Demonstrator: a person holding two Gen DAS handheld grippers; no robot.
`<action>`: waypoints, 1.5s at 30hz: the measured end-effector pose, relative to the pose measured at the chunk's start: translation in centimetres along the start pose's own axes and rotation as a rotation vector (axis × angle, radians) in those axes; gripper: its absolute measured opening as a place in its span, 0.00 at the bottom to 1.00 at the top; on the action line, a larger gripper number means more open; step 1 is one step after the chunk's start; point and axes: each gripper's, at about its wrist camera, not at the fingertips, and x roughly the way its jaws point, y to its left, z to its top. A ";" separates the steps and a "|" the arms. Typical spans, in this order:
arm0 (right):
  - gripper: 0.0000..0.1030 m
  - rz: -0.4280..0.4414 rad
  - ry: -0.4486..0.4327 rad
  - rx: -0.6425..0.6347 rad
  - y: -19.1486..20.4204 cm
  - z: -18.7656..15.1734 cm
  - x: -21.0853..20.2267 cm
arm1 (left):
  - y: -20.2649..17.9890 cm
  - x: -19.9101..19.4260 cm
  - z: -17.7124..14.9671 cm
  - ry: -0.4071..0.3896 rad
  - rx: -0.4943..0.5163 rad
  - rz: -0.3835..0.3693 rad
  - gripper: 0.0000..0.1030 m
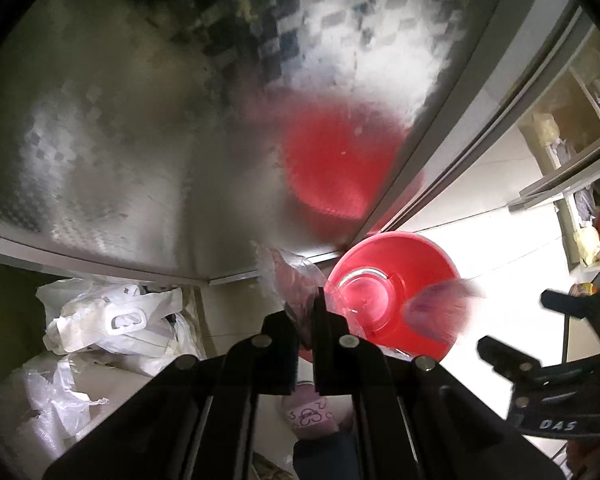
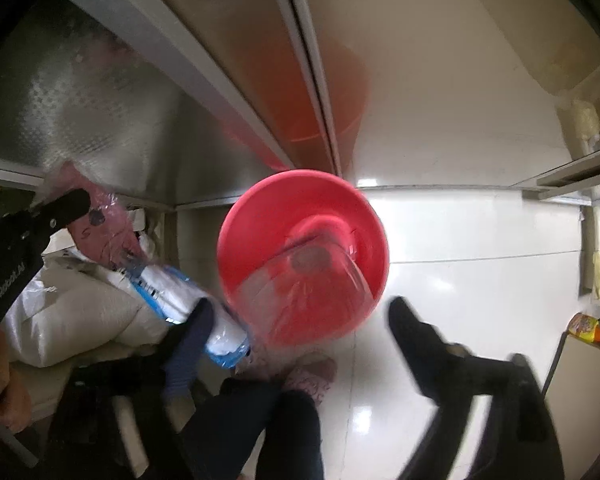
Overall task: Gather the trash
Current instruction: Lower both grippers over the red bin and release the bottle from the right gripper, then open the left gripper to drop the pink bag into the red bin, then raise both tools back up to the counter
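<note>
A red bucket [image 2: 260, 216] stands on the white floor against a steel cabinet and also shows in the left wrist view as the red bucket [image 1: 396, 256]. My right gripper [image 2: 300, 306] hangs open straight above it, nothing pressed between its fingers. A blurred clear plastic piece [image 2: 312, 276] is in the bucket's mouth below them; it is the blurred clear piece [image 1: 440, 312]. My left gripper [image 1: 304, 308] is shut on a crumpled pink-tinted clear bag [image 1: 292, 276], left of the bucket. A blue-labelled clear bottle [image 2: 188, 296] sits below that bag; whether it hangs in the bag I cannot tell.
A patterned steel cabinet panel [image 1: 140, 140] rises behind the bucket. White sacks and plastic bags [image 1: 112, 320] pile at the left. Shelves with clutter [image 1: 588, 236] stand at the right. A person's dark trouser legs [image 2: 260, 420] and pink slippers [image 2: 312, 376] are close below the grippers.
</note>
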 end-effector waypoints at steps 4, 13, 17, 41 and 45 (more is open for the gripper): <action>1.00 -0.025 -0.033 0.015 -0.7 -0.4 -1.9 | -0.3 0.1 0.0 -0.003 0.012 -0.010 0.04; 1.00 -0.026 -0.063 0.098 -3.6 -2.1 -2.6 | -2.0 2.7 0.0 -0.017 0.039 -0.024 0.04; 1.00 -0.078 -0.077 0.111 -4.2 -2.0 -1.3 | -3.2 4.7 -0.2 -0.011 0.061 -0.034 0.04; 1.00 -0.075 -0.104 0.188 -4.9 -2.4 -1.5 | -4.8 4.2 -0.7 0.037 0.078 -0.061 0.49; 1.00 -0.078 -0.113 0.182 -4.6 -2.2 -3.2 | -4.6 1.3 -0.4 0.037 0.079 -0.068 0.49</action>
